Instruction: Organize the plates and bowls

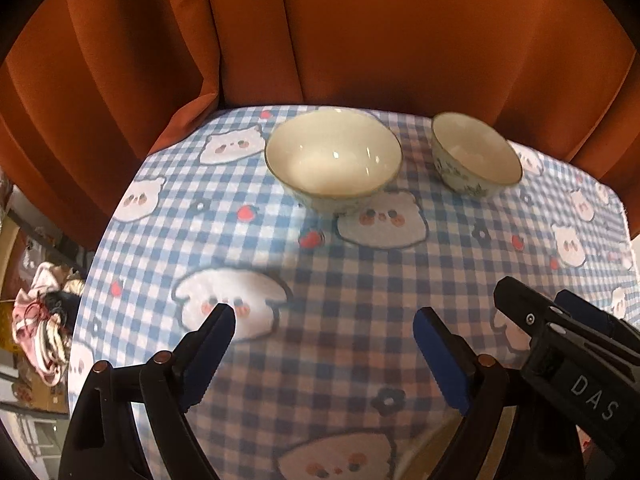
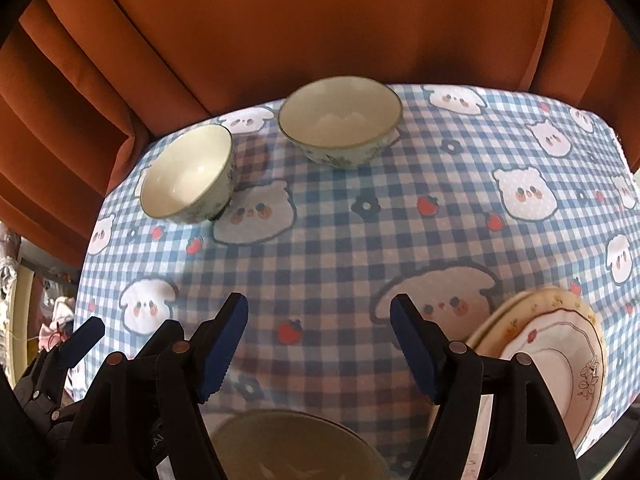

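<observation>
Nearest the right wrist lens: a third bowl point(image 2: 296, 446), blurred, just under and between the fingers of the right gripper point(image 2: 319, 354), jaws spread wide, gripping nothing. Just right of that gripper, stacked plates point(image 2: 560, 344) with floral rims, on the near right part of the checked tablecloth point(image 2: 328, 248). Neither this bowl nor the plates clearly seen from the left wrist view, only a pale curved edge at the bottom there. At the left edge of the right view, the left gripper's blue-tipped fingers.

Left gripper point(image 1: 324, 356) likewise spread wide and empty, held above the cloth, pointing toward the far side; right gripper's black body marked "DAS" close beside it at its right.

Farther off, well apart from both grippers, two bowls upright near the far table edge: larger bowl point(image 1: 333, 158) toward the left, smaller patterned bowl point(image 1: 476, 154) to the right, near each other but apart. Seen from the right wrist, the pair sits left of centre.

Behind everything, a rust-orange curtain point(image 1: 360, 32). Left of the table, cluttered fabric point(image 1: 40, 320) lower down.
</observation>
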Demonstrator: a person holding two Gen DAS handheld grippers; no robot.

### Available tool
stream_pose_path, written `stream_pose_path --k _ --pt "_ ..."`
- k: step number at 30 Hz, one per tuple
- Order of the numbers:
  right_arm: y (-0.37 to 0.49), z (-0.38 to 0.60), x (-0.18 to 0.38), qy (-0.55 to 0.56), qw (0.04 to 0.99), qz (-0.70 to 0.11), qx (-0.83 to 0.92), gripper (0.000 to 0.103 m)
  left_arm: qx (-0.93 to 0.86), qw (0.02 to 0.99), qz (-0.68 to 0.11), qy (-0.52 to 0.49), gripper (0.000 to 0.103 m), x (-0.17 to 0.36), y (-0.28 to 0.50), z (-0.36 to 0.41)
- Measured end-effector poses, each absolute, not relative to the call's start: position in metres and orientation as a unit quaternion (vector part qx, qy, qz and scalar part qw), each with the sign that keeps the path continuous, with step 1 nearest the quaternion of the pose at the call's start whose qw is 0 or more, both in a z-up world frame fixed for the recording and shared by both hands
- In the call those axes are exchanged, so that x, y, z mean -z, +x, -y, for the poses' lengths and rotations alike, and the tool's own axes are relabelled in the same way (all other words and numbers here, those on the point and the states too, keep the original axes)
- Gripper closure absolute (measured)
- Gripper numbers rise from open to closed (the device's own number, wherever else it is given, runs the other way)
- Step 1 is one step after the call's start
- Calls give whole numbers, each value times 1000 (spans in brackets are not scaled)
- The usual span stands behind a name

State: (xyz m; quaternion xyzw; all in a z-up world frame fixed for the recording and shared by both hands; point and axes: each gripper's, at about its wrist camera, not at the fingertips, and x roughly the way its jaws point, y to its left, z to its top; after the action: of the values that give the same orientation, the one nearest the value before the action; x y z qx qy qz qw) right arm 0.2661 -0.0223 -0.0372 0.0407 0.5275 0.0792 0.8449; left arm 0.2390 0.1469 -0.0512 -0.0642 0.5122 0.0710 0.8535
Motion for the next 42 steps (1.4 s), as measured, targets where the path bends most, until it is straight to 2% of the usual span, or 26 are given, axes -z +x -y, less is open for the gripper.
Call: stream_pose_path --k 15,23,29,34,35,36,37,39,41,42 --pt "313 -55 10 42 881 -471 -19 26 -39 881 -469 -50 11 36 304 -221" --pt "356 -76 22 36 884 -465 -11 26 -37 877 -477 -45 12 56 353 -239" --pt "383 -85 44 31 881 -471 -7 26 -32 868 -493 -45 19 79 375 -237" --pt "394 -92 55 21 884 -467 -5 27 -18 864 -499 -59 40 93 383 -235" --pt "396 -94 57 19 884 -467 -7 31 -16 864 -500 -58 44 95 384 -233" --pt "398 -95 59 17 883 -469 -9 40 -13 862 -503 -56 53 99 386 -231" --pt "401 -96 62 14 881 -472 -10 44 -11 861 -506 -56 60 101 387 -230" --pt "407 -99 68 10 875 -484 -15 57 -5 859 -508 -56 66 105 388 -227" --pt "410 -102 73 11 871 -491 -25 66 -5 861 -506 -52 75 107 388 -226" --pt "411 -103 74 10 871 -491 -28 73 -7 861 -506 -51 82 108 389 -226"
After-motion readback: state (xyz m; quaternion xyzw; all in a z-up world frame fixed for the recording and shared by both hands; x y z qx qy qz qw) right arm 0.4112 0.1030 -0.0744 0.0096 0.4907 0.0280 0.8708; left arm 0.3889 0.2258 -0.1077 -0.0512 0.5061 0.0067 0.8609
